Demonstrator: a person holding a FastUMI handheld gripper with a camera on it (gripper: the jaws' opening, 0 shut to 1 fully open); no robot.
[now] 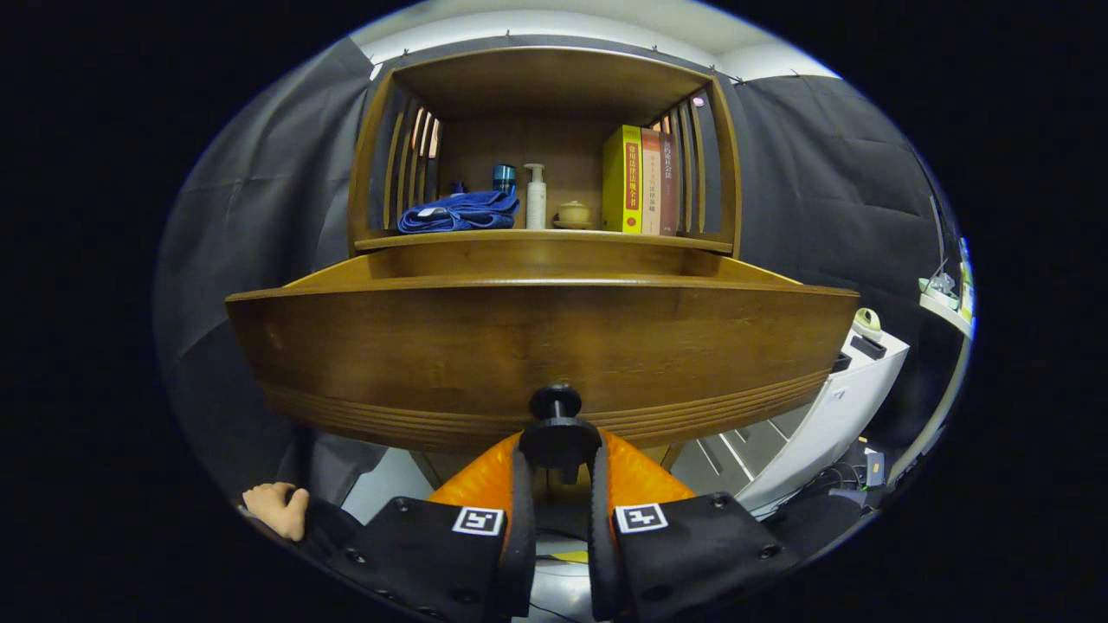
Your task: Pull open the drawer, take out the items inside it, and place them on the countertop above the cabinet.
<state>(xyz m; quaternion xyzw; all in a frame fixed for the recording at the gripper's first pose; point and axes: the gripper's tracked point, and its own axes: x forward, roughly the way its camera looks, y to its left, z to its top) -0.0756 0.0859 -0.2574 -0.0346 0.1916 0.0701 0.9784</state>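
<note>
The booth was hung with dark cloth, and a wooden cabinet (545, 147) stood straight beyond the fingers, its open shelf serving as the countertop (545, 240). On that shelf sat a folded blue towel (459, 212), a dark blue cup (504, 177), a white pump bottle (536, 197), a small tan lidded pot (573, 213) and a row of upright books (642, 180).

In the gripper view, the drawer (541, 346) projected from under the countertop toward the camera, its front panel just ahead of the fingers and its side rails visible behind, so it appeared partly pulled out. The gripper (558, 450) had its jaws drawn narrow around the black knob (557, 431), both fingers pressing its sides, a hold suited to hauling the drawer straight back. The drawer's contents were hidden behind the tall front panel. A hand (277, 509) rested low beside the left finger, and a white unit (822, 415) stood off beyond the right one.
</note>
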